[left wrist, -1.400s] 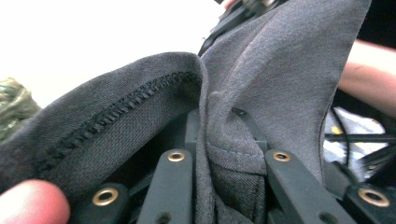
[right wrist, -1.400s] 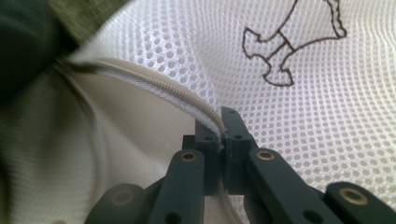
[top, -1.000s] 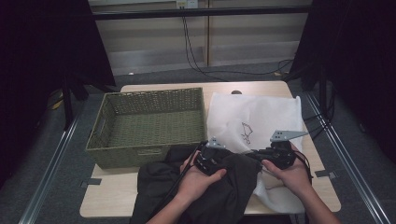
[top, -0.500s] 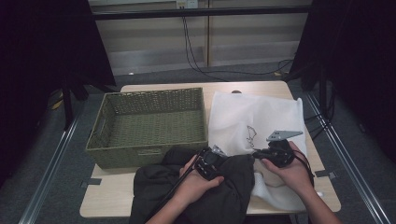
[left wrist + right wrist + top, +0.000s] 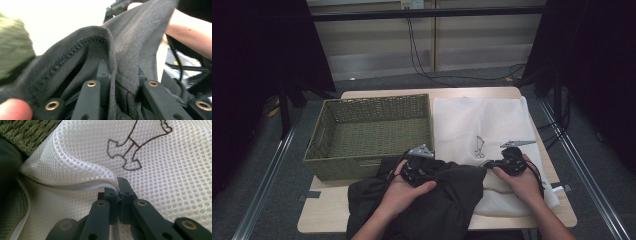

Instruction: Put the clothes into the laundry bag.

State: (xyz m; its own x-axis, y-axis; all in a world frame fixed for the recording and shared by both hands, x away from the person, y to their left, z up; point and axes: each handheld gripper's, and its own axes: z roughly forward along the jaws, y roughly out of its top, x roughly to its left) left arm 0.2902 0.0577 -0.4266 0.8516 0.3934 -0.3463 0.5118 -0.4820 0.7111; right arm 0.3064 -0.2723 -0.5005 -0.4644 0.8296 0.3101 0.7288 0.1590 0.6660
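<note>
Pinching mesh bag edge, right tool beside basket.

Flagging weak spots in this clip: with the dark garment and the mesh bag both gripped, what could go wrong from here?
1. The right gripper pinches only the thin zipper edge of the mesh bag; a pull could slip it free.
2. The left gripper has just been opening with the dark garment bunched between its jaws, so the cloth may drop.
3. The garment drapes over the table edge and might slide off.
</note>
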